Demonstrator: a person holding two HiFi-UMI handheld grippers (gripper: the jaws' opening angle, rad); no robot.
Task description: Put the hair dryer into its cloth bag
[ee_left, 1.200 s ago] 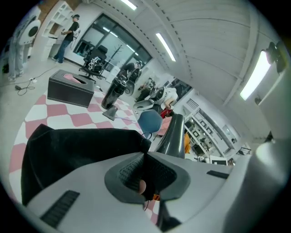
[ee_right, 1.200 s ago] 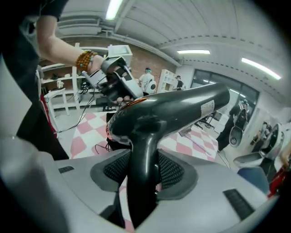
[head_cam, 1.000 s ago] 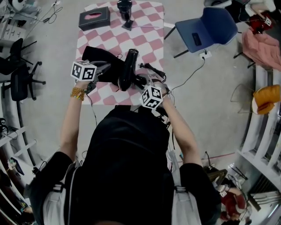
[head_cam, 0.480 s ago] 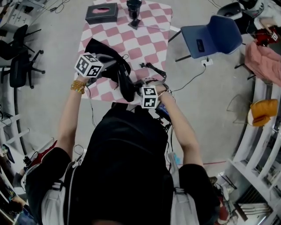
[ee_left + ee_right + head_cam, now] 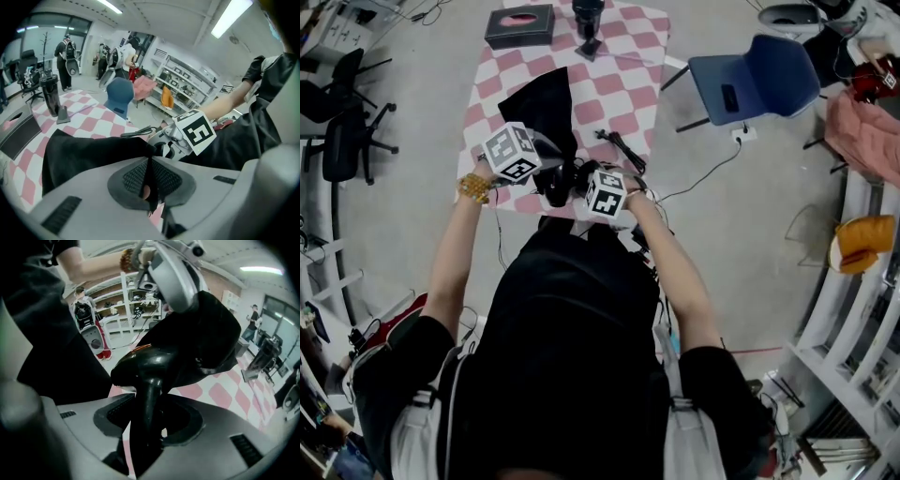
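Head view has both grippers close together over the near edge of the pink-and-white checked bench (image 5: 619, 56). Left gripper (image 5: 149, 185) has its fingers pinched pretty much all the way together, with a thin edge of the black cloth bag (image 5: 93, 154) caught between the pads. The rest of the bag stretches away from those fingers across the bench. Right gripper (image 5: 146, 427) has its fingers spread fairly wide and clamped on the handle of the glossy black hair dryer (image 5: 154, 363). The dryer's body sits just beyond those fingers, and its front end disappears under the bag's cloth right by the left gripper's fingers, so it looks partly in.
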